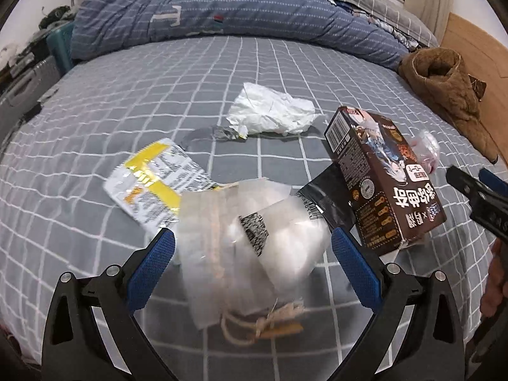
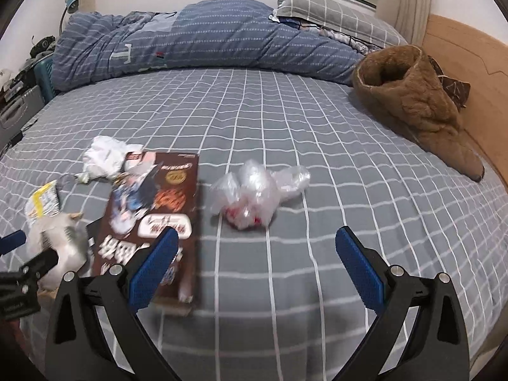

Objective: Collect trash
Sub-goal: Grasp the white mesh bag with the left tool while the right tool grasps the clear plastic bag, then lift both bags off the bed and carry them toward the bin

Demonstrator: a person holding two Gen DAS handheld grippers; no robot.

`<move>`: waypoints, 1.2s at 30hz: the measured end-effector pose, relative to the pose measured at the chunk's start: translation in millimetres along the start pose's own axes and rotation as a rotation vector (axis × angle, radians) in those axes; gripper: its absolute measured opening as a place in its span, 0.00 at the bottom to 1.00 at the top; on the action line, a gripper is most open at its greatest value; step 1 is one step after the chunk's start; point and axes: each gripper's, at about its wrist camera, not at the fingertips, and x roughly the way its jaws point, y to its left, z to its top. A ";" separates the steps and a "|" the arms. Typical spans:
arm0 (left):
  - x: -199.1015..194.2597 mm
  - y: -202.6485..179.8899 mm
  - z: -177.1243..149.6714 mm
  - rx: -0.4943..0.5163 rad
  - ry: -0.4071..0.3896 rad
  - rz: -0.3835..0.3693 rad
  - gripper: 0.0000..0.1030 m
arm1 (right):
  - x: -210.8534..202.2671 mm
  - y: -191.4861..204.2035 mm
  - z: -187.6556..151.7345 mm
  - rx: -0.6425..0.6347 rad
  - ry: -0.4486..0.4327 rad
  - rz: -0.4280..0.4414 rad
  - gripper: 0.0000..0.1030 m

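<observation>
Trash lies on a grey checked bed (image 1: 127, 101). My left gripper (image 1: 252, 247) is open, its blue pads on either side of a translucent zip bag (image 1: 241, 247) with a cord at its near end. Around it lie a yellow-and-white wrapper (image 1: 152, 181), a black sachet (image 1: 330, 197), a brown carton (image 1: 381, 177) and crumpled white paper (image 1: 273, 111). My right gripper (image 2: 254, 254) is open and empty above the sheet, just short of a crumpled clear plastic bag (image 2: 254, 193). The carton (image 2: 152, 216) lies to its left.
A blue striped duvet (image 2: 190, 38) is bunched along the far side of the bed, with a checked pillow (image 2: 333, 6) behind it. A brown fleece garment (image 2: 412, 101) lies at the right by the wooden headboard (image 2: 460, 50). Clutter and a case (image 1: 22, 95) stand at the left edge.
</observation>
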 end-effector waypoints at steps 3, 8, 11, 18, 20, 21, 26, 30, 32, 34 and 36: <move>7.8 -3.0 2.5 0.014 -0.006 0.012 0.93 | 16.9 -1.9 6.4 0.007 0.003 0.001 0.92; 20.0 -3.1 10.0 0.003 0.028 0.023 0.91 | 38.7 -3.6 15.8 0.015 0.013 -0.004 0.87; 27.3 -3.7 9.7 0.008 0.045 0.019 0.87 | 50.9 -1.0 19.0 0.014 0.028 -0.006 0.85; 32.0 -4.8 8.8 0.025 0.025 0.006 0.62 | 66.5 -1.3 20.9 0.054 0.096 0.044 0.51; 33.1 -6.3 8.6 0.029 0.025 -0.010 0.57 | 71.3 2.1 19.6 0.042 0.118 0.060 0.43; 32.6 -7.4 8.1 0.031 0.024 -0.010 0.57 | 70.5 2.2 19.8 0.038 0.116 0.058 0.43; 27.9 -6.7 11.4 0.024 0.025 -0.007 0.57 | 58.2 -3.3 27.1 0.040 0.083 0.059 0.47; 19.6 -8.8 13.3 0.027 0.021 0.008 0.62 | 51.6 -6.7 36.4 0.040 0.050 0.055 0.60; 13.5 -8.7 15.6 0.038 0.007 0.031 0.64 | 53.3 -6.4 40.1 0.028 0.049 0.047 0.61; 8.9 -6.2 17.9 0.033 -0.009 0.022 0.69 | 59.2 -6.8 42.1 0.023 0.062 0.044 0.63; 11.0 -6.9 18.0 0.033 0.001 0.008 0.71 | 70.2 -7.5 43.0 0.026 0.087 0.049 0.63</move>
